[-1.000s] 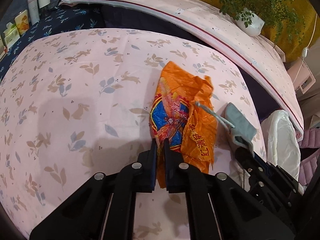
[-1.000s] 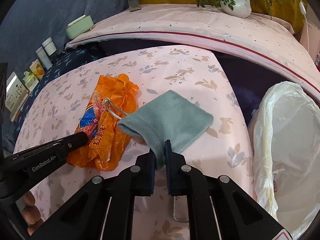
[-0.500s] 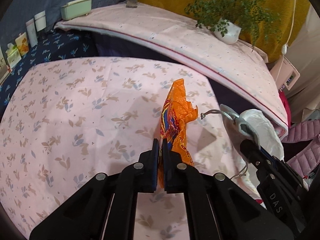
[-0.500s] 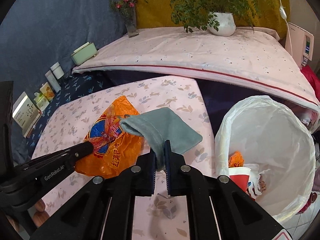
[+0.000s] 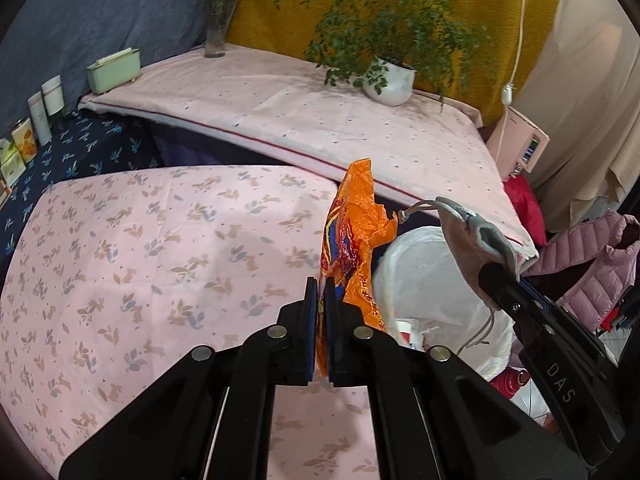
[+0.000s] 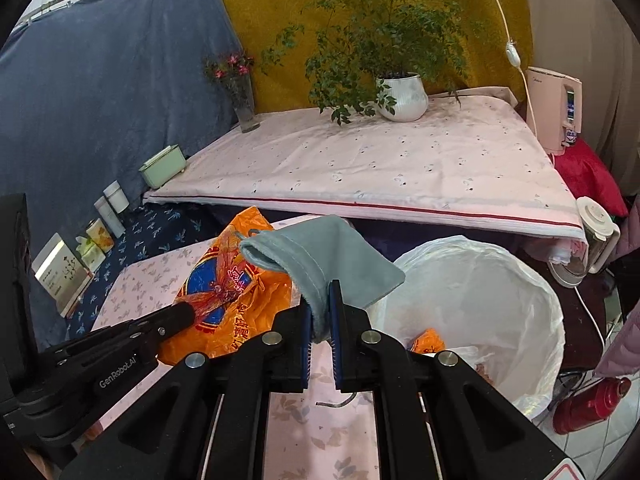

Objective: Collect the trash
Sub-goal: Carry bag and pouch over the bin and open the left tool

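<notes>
Left gripper [image 5: 321, 286] is clamped on an orange plastic bag [image 5: 352, 248], which hangs clear of the pink leaf-print table cover [image 5: 140, 264], just beside the white-lined trash bin [image 6: 480, 288]. Right gripper [image 6: 320, 300] pinches a grey-green drawstring pouch [image 6: 332, 256], held above the bin's near rim. Inside the bin lies an orange wrapper [image 6: 428, 342]. A red flask [image 6: 592, 404] lies on the floor beside the bin.
</notes>
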{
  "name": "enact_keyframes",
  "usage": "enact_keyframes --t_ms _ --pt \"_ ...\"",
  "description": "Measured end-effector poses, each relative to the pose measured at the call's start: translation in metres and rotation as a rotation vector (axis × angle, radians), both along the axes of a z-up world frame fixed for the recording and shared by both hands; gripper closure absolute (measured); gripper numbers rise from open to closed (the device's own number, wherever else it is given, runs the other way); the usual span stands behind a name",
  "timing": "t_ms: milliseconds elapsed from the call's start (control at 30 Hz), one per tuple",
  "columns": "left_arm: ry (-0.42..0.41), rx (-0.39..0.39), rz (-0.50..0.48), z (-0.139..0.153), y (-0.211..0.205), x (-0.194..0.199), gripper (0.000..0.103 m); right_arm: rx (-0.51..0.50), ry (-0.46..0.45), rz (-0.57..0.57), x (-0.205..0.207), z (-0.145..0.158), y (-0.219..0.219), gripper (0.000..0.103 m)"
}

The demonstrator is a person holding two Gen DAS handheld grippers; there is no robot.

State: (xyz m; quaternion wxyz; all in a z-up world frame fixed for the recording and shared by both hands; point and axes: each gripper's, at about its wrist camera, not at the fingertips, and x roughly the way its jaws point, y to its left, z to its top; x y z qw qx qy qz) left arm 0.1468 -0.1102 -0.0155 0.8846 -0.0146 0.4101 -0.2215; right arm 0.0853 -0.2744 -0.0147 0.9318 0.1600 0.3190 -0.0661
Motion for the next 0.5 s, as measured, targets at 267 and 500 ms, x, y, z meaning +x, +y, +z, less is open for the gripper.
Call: enact_keyframes --t_ms 267,500 --pt "-0.03 0.002 -0.075 0.018 -0.041 -0.019 0.1 0.015 -0.007 -0.071 -0.027 0.009 -0.042 0.095" --pt "-0.033 0.009 -0.148 0.02 -0.081 -0.027 0.1 0.029 -0.01 -0.129 -0.044 0.006 -0.076 0.095"
